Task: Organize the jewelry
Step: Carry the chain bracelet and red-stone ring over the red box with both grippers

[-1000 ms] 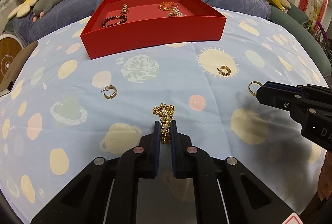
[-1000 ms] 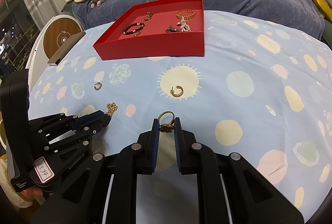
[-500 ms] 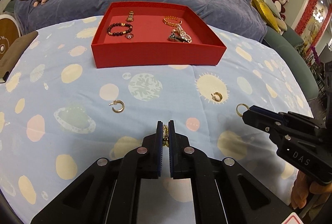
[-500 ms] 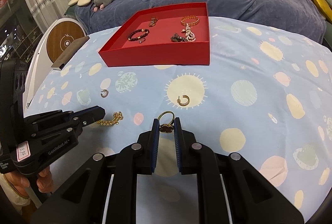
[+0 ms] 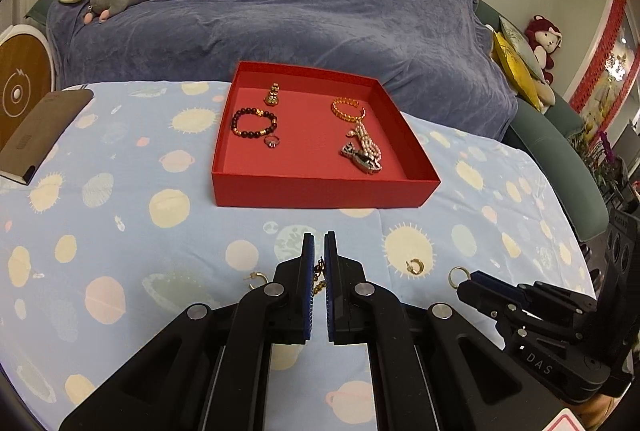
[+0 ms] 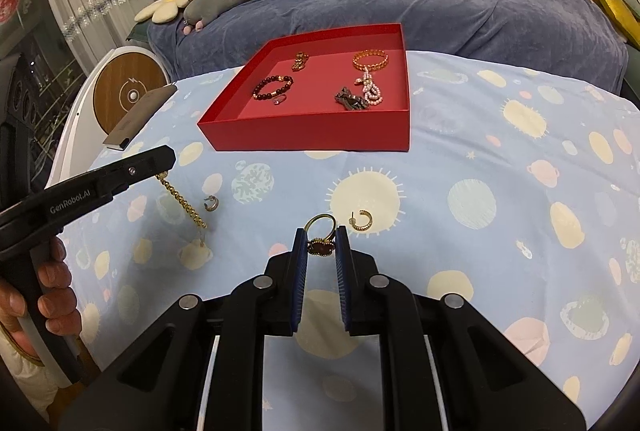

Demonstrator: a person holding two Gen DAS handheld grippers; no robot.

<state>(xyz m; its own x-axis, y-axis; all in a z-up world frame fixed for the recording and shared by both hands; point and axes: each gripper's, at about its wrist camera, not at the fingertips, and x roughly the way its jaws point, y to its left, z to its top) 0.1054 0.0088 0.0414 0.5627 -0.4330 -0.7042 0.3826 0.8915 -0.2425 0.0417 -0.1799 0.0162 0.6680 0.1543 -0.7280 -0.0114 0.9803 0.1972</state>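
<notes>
Gold chain [image 6: 182, 201] and ring [image 6: 320, 233], both gripped

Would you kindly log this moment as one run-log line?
left tool: shut on gold chain, lifted | right tool: shut on gold ring | red tray: ahead | two hoop earrings: on cloth

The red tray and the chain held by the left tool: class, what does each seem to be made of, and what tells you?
Red tray: probably card or paperboard, matte; thin straight walls, sharp folded corners, no shine.
Chain, hanging from the left tool: gold-coloured metal, polished; small links glint and drape loosely. Solid gold or plating cannot be told.
</notes>
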